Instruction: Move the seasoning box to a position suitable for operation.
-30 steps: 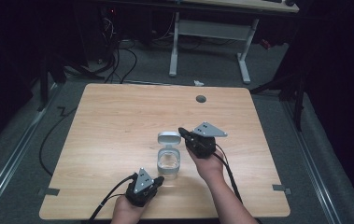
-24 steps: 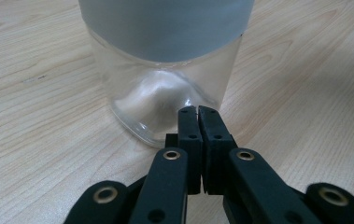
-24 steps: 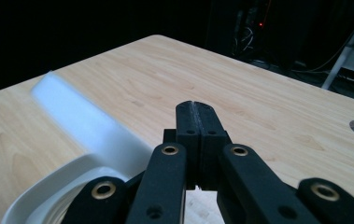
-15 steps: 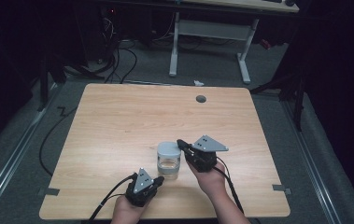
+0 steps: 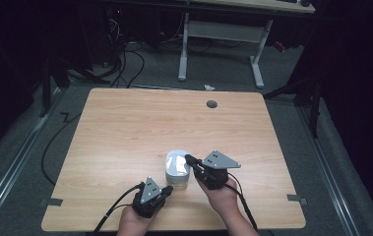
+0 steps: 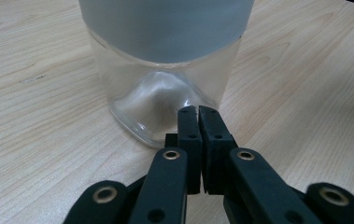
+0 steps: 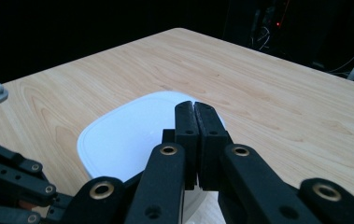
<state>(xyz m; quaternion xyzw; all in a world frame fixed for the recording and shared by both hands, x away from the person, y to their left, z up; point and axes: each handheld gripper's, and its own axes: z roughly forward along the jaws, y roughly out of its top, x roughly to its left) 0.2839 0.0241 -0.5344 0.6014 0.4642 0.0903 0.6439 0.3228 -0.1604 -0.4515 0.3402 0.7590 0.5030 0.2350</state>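
While one jar [image 5: 177, 169] stands, two claws closed.

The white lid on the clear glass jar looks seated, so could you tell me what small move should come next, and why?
Probably press the shut right gripper gently down on the white square lid: its closed jaws sit over the lid, while the shut left gripper braces the base of the clear glass jar.

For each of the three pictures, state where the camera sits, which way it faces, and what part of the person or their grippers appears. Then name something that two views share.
High view: above the person's side, looking forward and down on the table; both hands and grippers show.
Left gripper view: low on the left gripper, facing the clear jar; shut jaws show.
Right gripper view: on the right gripper, above the white lid; shut jaws show.
Shared: the jar, in the high and left gripper views.
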